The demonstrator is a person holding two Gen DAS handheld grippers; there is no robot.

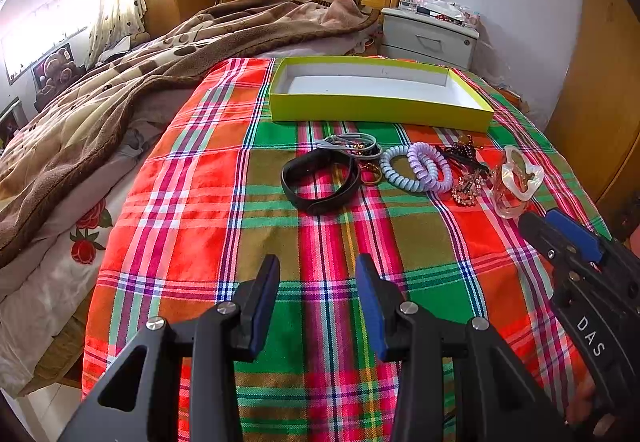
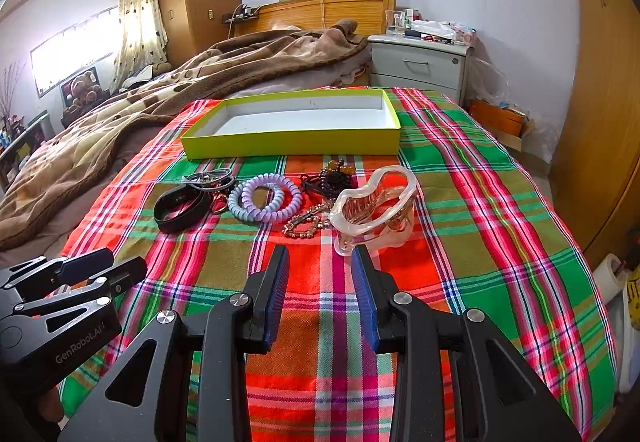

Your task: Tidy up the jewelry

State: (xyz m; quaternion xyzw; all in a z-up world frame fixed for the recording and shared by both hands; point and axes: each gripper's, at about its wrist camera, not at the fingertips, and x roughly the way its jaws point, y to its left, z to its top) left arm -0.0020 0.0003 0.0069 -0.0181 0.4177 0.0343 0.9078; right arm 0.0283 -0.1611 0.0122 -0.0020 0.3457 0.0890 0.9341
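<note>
A row of accessories lies on the plaid cloth [image 1: 208,226]: a black wristband [image 1: 318,182], blue and purple spiral hair ties [image 1: 416,168], dark beaded pieces [image 1: 460,154], a gold rhinestone clip [image 1: 468,188] and a clear pink hair claw [image 1: 518,180]. Behind them stands an open yellow-green box [image 1: 376,108], white inside, nothing in it. My left gripper [image 1: 318,270] is open, empty, short of the wristband. My right gripper [image 2: 320,260] is open and empty, its right finger close to the hair claw [image 2: 374,208]. The box [image 2: 288,142] and wristband [image 2: 180,204] show there too.
The cloth covers a raised surface at the foot of a bed with a brown blanket [image 1: 140,54]. A grey nightstand [image 1: 430,38] stands behind the box. Wooden wardrobe doors [image 2: 608,114] line the right. The cloth drops off at left and right edges.
</note>
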